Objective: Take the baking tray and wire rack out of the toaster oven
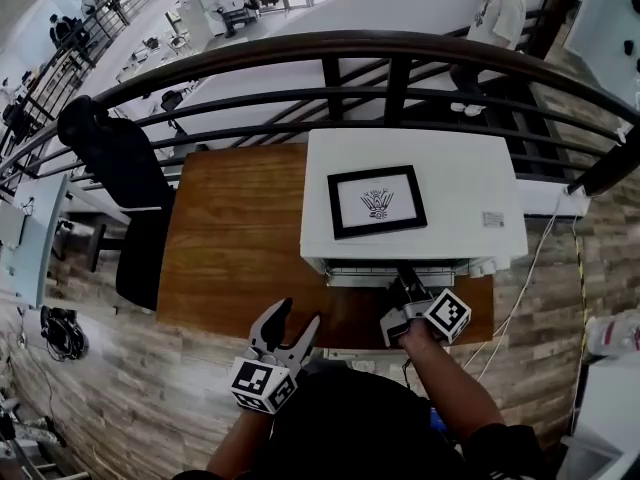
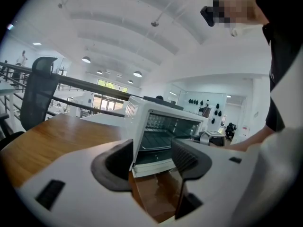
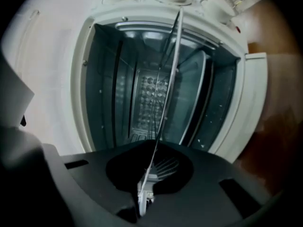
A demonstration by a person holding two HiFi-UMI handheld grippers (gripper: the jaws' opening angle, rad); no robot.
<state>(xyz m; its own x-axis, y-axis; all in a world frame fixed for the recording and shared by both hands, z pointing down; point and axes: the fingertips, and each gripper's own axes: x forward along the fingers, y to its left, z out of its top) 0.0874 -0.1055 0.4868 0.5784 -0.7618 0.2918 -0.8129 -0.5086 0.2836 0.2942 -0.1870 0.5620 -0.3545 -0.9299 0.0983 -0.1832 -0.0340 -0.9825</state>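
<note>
Gripping wire rack [image 3: 163, 112] front edge: right tool [image 3: 142, 195], clamped shut. Rack runs lengthwise into open toaster oven [image 3: 80, 103]. Left tool [image 2: 151, 160]: jaws apart, empty, over tabletop [image 2: 52, 141].

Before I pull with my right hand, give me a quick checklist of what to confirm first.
1. Oven door down: ok.
2. Right tool shut on the wire rack at its front edge: ok.
3. Left tool open, empty, free to support: ok.
4. Bare wooden table beside the toaster oven for setting down: ok.
5. Baking tray's position inside: cannot tell.
</note>
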